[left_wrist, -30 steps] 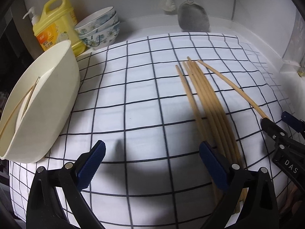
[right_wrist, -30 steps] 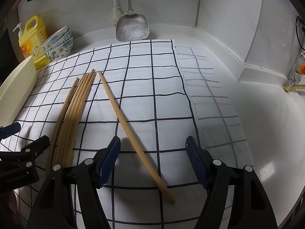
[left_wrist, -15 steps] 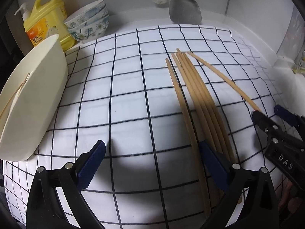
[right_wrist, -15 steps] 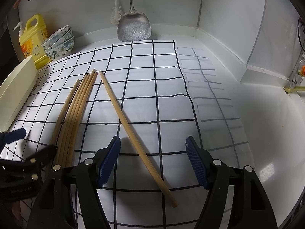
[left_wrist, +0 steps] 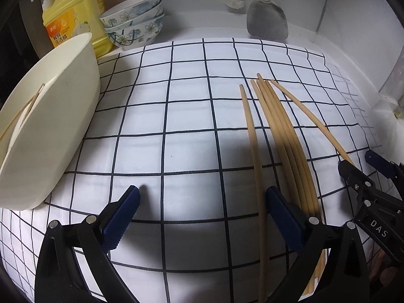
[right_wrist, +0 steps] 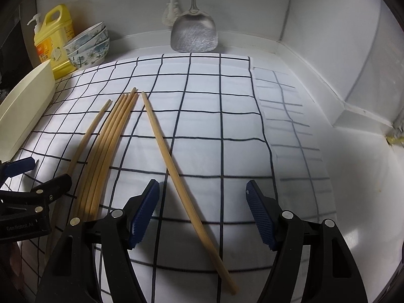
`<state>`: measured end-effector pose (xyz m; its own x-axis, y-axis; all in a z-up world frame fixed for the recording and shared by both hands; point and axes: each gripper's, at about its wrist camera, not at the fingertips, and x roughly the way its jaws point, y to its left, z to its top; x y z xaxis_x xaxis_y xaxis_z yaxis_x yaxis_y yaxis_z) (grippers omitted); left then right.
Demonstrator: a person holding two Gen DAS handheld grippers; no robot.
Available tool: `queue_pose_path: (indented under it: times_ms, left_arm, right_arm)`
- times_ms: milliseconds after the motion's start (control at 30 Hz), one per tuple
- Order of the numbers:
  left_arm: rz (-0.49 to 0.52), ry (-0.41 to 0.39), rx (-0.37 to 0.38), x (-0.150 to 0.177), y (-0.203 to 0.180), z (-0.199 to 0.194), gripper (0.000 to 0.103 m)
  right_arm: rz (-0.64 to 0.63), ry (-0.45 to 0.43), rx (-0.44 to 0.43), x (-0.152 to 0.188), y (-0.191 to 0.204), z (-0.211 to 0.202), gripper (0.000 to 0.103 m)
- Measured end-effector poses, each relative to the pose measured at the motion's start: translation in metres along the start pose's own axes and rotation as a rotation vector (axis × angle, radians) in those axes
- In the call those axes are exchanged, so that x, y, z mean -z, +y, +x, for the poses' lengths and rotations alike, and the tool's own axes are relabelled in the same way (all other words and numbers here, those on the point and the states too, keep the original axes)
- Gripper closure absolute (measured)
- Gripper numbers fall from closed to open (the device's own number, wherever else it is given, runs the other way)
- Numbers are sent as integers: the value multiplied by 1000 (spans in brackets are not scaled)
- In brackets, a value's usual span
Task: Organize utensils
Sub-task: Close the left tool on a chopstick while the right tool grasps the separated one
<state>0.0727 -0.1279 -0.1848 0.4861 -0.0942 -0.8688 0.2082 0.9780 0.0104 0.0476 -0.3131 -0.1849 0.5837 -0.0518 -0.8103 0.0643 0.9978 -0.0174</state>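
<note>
Since a second ago the left gripper [left_wrist: 202,217] has slid nearer the chopstick bundle [right_wrist: 106,151] on the checked cloth [right_wrist: 202,116], jaws wide and empty, while the right gripper [right_wrist: 202,212], equally wide, straddles the stray chopstick [right_wrist: 176,166] right of the bundle, likely needing to descend and pinch it.

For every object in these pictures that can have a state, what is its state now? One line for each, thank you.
Left gripper: open, holding nothing.
Right gripper: open, holding nothing.
Bundle of four wooden chopsticks: lying flat together on the checked cloth.
Single chopstick on the right: lying between the right jaws, not gripped.
Cream plastic holder: tipped, one chopstick inside.
Floral bowls: stacked upright.
Metal spatula: hanging against the wall.
</note>
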Motion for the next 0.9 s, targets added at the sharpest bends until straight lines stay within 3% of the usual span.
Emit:
queue_pose_path:
  times_ms: [133,167,267,433,467,600,900]
  left_arm:
    - [2,-11,11,-3,-1,1,14]
    - [4,-14,12,-4,-1,2,16]
    - [11,-27,18,-6,-4,-1,35]
    - [27,-38,34,-6,-10,-7,88]
    - [32,-38,35,-5,-11,-8,92]
    - [33,-44,41,-3,-11,-9,96]
    - [-24,-47,34,2,9,-35,96]
  right_arm:
    - [-23,-4,-21,-3,3,2,36]
    - [-26,-5,-28,-3,4,2,40]
    - [-42,-11,-44,-3,10,1,54]
    - [-81,-24,-52,-1,24,-3,82]
    - [-86,-25,-51,-1,26,-3,91]
    - [-83,-29,-50,2,29,-5,96]
    - [8,-53,-98,5,26,-37,96]
